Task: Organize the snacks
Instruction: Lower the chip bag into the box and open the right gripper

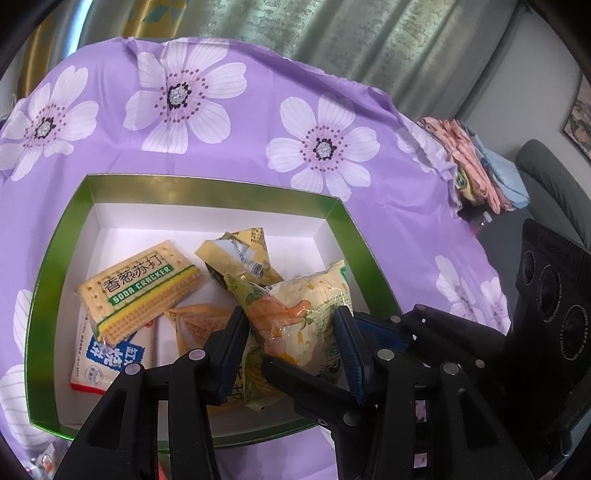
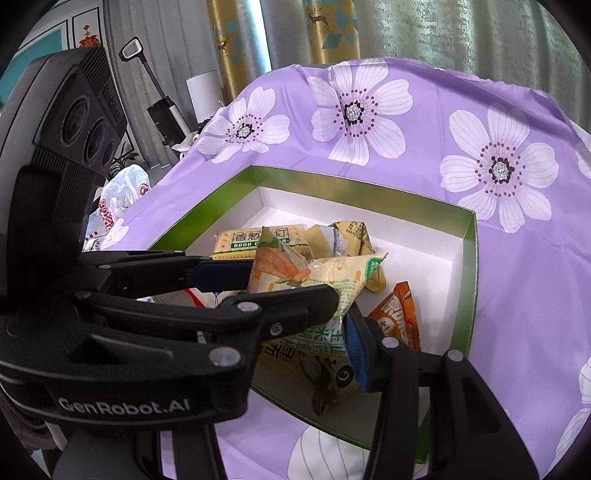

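I see left gripper (image 1: pixel 291 332) pinching the corn snack bag (image 1: pixel 314 314) over the green box (image 1: pixel 48 280) | right gripper (image 2: pixel 295 328) pinching same bag, desk centre

Grey-green curtains (image 1: pixel 369 33), gold patterned drape (image 2: pixel 328 29), framed pictures (image 2: pixel 86 35) on wall, grey armchair (image 1: pixel 546 173)

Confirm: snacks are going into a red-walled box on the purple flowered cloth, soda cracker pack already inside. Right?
Not quite. The box has green walls, not red, with a white inside; the left wrist view shows this plainly. The rest holds: it sits on the purple flowered cloth, and the soda cracker pack is already inside.
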The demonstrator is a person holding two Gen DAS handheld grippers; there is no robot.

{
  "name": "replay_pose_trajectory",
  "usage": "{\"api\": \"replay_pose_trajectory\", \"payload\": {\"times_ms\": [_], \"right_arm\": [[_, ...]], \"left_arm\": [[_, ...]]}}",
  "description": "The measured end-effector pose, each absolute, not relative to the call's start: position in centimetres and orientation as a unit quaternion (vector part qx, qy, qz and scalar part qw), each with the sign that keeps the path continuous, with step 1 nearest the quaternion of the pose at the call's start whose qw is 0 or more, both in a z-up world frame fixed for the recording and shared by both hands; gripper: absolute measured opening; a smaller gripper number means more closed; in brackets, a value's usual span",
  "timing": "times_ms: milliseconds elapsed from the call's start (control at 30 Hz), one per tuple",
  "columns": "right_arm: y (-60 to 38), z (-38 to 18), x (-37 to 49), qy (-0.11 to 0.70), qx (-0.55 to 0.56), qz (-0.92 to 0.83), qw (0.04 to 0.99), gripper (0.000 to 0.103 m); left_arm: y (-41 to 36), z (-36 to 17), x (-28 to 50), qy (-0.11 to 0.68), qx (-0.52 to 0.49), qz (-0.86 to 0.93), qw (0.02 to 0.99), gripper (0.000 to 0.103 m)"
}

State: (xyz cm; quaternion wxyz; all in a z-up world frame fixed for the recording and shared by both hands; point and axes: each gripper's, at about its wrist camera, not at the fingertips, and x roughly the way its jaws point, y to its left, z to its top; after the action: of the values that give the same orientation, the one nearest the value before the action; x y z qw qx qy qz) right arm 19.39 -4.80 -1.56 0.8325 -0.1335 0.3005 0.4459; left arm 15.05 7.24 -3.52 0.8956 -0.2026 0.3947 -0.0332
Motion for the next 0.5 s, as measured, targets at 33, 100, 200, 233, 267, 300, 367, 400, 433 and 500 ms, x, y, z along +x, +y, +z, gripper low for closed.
{"api": "replay_pose_trajectory", "payload": {"times_ms": [33, 100, 200, 233, 267, 300, 367, 400, 433, 500], "right_arm": [[-4.76, -1.56, 19.38, 0.301, -0.134, 0.446, 0.832, 0.051], [-4.69, -1.53, 19.37, 0.302, -0.134, 0.446, 0.832, 0.051], [-4.59, -1.51, 19.35, 0.302, -0.136, 0.445, 0.832, 0.051], [-4.61, -1.51, 19.34, 0.302, -0.136, 0.445, 0.832, 0.051], [-4.61, -1.50, 19.33, 0.302, -0.136, 0.445, 0.832, 0.051], [-4.65, -1.52, 19.32, 0.302, -0.135, 0.445, 0.832, 0.051], [-4.66, -1.50, 19.32, 0.302, -0.135, 0.445, 0.832, 0.053], [-4.68, -1.49, 19.33, 0.302, -0.134, 0.445, 0.833, 0.054], [-4.72, -1.47, 19.29, 0.301, -0.134, 0.444, 0.834, 0.058], [-4.82, -1.36, 19.12, 0.295, -0.135, 0.441, 0.837, 0.061]], "left_arm": [[7.29, -3.58, 15.11, 0.396, -0.204, -0.031, 0.895, 0.047], [7.40, -3.67, 15.14, 0.397, -0.206, -0.029, 0.894, 0.047], [7.41, -3.66, 15.15, 0.397, -0.205, -0.027, 0.894, 0.047], [7.42, -3.62, 15.15, 0.398, -0.205, -0.026, 0.894, 0.047], [7.42, -3.62, 15.16, 0.398, -0.205, -0.026, 0.894, 0.047], [7.46, -3.64, 15.15, 0.399, -0.204, -0.023, 0.894, 0.048], [7.61, -3.72, 15.11, 0.402, -0.200, -0.010, 0.894, 0.053], [7.78, -3.78, 15.04, 0.402, -0.202, -0.006, 0.893, 0.056], [7.92, -3.83, 14.98, 0.401, -0.205, -0.004, 0.893, 0.056], [8.20, -3.84, 14.83, 0.402, -0.210, 0.000, 0.891, 0.066]]}}
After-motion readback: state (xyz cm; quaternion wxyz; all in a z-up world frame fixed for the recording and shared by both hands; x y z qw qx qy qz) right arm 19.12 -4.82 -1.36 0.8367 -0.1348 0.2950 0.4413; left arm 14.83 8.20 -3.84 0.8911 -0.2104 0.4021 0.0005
